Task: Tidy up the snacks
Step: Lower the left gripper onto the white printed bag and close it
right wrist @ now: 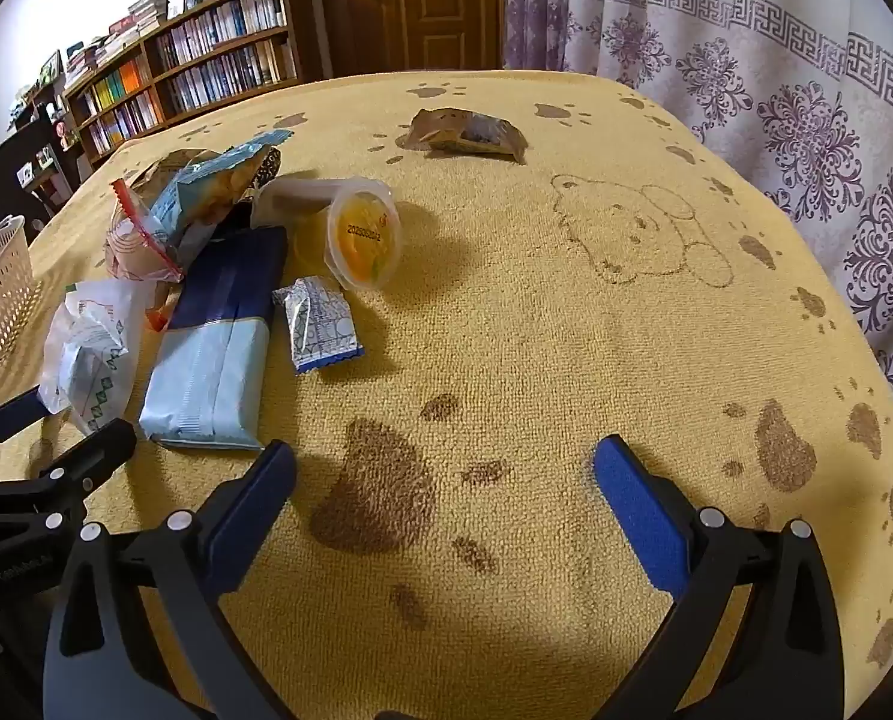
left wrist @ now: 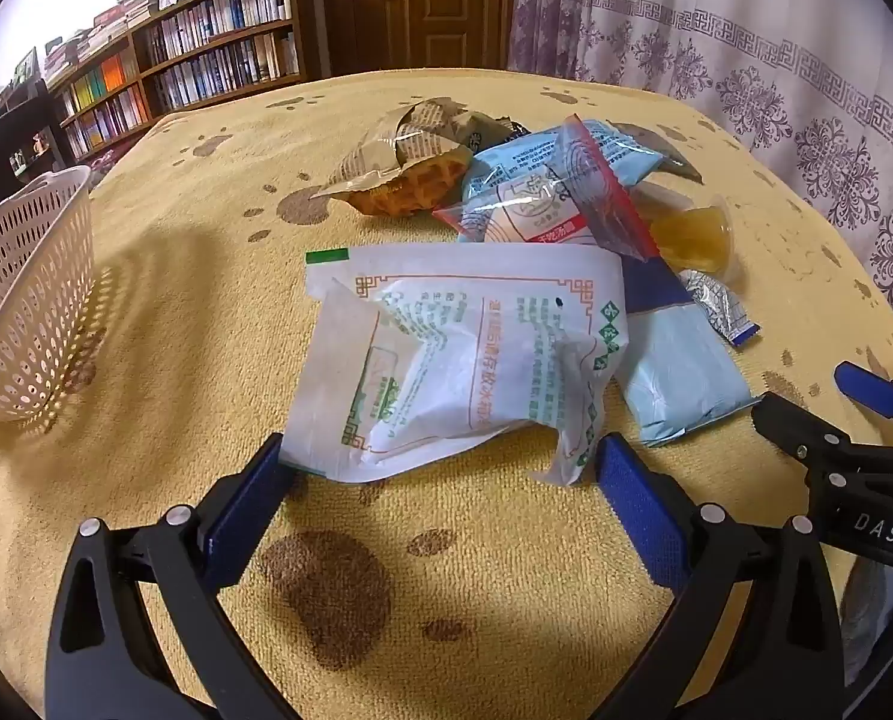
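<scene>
A pile of snacks lies on the yellow paw-print cloth. In the left wrist view a white packet with green and orange print lies nearest, its near edge between the open fingers of my left gripper. Behind it sit a waffle in a brown wrapper, a pale blue bag, a jelly cup and a blue packet. My right gripper is open over bare cloth, right of the blue packet, a small silver sachet and the jelly cup.
A white perforated basket stands at the left edge of the cloth. One brown-wrapped snack lies alone at the far side. Bookshelves, a wooden door and a patterned curtain lie beyond the table.
</scene>
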The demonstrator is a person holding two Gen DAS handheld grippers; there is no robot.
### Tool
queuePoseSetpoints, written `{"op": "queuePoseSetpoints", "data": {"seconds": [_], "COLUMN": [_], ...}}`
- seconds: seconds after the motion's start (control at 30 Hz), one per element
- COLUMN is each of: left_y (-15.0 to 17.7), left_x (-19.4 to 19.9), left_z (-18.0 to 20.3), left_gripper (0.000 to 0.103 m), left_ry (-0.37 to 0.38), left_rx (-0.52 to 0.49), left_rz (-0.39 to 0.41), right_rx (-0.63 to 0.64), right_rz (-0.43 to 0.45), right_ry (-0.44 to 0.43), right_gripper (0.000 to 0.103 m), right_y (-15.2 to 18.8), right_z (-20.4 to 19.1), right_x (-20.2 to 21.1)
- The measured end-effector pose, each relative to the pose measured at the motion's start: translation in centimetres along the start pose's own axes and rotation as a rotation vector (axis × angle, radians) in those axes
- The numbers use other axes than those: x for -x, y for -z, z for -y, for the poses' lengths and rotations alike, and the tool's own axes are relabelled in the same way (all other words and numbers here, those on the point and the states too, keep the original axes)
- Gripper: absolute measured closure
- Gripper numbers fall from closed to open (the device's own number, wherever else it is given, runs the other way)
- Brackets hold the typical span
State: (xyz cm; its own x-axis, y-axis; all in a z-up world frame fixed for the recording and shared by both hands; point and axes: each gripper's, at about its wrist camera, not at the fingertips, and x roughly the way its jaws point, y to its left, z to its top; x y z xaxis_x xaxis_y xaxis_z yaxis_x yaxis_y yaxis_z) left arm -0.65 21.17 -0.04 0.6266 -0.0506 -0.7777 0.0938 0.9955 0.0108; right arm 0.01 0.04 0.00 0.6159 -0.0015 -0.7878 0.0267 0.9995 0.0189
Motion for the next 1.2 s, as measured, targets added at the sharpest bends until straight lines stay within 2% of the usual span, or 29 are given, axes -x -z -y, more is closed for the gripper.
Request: {"op": "queuePoseSetpoints", "data": {"seconds": [0.03,0.4,0.7,0.8,0.97,1.2], "left_y": [0.0,0.0,0.1,0.0,-0.2,-1.5], "left_x": [0.0,0.6,1.7,2.3,3.6,6.2], "left_z": [0.0,-0.4,-0.7,-0.7,-1.1,-3.7], "left_gripper": [0.002,0.002,0.002,0.002,0.002,0.002], "left_ry": [0.001,-0.001,-0.020,-0.014,-0.011,0.034], "left_rx": [0.001,0.011,0.009,-0.005,-0.042,0.020], "left_rz": [0.000,0.018,0.062,0.088,0.116,0.169], "right_rx": [-0.028,-0.031,-0.026,-0.004,0.047,0.053], "right_rz": [0.004,0.004,0.020,0.030,0.095,0.125], "right_ry": [-0.036,-0.048,-0.063,-0.112,-0.134,-0.203], "right_gripper": [0.005,0.005,0.005,0.005,0.005,0.005], "right_y": [0.0,-0.3,-0.1,-0.1,-0.3,-0.4], "right_z": [0.2,0.7,0.7,0.6,0.0,-0.3], "right_x": [0.0,0.0,0.0,0.4,1.9,3.2]}}
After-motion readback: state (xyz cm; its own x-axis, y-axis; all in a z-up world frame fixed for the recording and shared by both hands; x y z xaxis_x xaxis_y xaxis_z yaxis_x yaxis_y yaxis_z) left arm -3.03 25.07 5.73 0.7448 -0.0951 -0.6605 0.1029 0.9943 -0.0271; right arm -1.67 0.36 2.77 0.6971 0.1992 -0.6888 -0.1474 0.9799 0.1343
